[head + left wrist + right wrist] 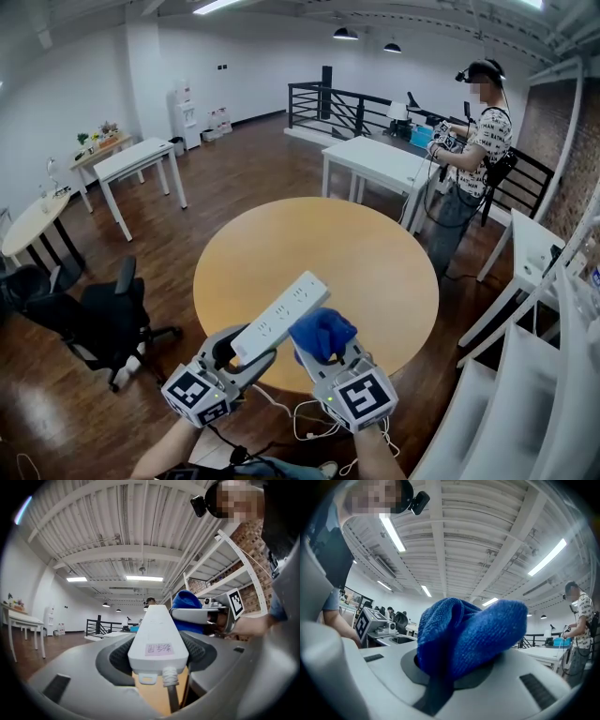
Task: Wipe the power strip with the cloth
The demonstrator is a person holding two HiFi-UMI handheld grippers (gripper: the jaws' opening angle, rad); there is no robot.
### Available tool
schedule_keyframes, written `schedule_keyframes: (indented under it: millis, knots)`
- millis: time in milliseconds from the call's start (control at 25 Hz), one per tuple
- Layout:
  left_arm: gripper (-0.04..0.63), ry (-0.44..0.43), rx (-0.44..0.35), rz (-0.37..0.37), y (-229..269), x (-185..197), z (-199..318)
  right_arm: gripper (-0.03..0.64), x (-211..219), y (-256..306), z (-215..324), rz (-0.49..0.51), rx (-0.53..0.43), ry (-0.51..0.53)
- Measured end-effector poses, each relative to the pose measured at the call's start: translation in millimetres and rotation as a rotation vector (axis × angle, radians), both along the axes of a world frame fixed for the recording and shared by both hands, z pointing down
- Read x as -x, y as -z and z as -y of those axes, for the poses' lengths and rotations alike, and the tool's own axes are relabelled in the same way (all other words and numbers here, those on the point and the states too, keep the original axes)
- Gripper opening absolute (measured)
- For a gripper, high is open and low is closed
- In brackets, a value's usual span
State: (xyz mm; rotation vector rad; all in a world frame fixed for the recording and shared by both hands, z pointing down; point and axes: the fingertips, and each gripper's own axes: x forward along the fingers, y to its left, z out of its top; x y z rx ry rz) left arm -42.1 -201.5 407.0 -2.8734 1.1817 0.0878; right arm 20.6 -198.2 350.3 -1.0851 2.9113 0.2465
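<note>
power strip (279,317) left of cloth (322,334), above table (375,253)

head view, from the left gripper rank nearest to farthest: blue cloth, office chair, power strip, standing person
1. power strip, held in the left gripper
2. blue cloth, just right
3. office chair, left, on the floor
4. standing person, far right

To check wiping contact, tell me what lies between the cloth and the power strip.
Nothing. In the head view the blue cloth, pinched in the right hand-held gripper, lies against the edge of the power strip, no gap showing.
</note>
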Motion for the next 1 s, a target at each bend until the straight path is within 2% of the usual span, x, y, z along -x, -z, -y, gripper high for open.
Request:
schedule_keyframes:
  millis: [120,240,400,560,760,1000]
  knots:
    - [0.291,-0.003,-0.008,0.002,1,0,-3,0.054,-22,12,16,0.009,-0.068,-0.053]
    - [0.291,-0.005,-0.008,0.005,1,-2,-5,0.055,-39,19,26,-0.002,-0.03,-0.091]
    - [0.291,-0.005,-0.014,0.01,1,-2,-7,0.055,-67,35,45,0.019,-0.096,-0.171]
    - [0.291,-0.008,-0.021,0.021,2,-4,-10,0.054,-81,47,49,0.058,-0.1,-0.222]
    - [0.291,-0.004,-0.023,0.021,2,-6,-10,0.054,-69,38,38,0.068,-0.089,-0.196]
    - [0.291,0.002,-0.022,0.019,4,-6,-8,0.054,-30,16,11,0.049,-0.047,-0.105]
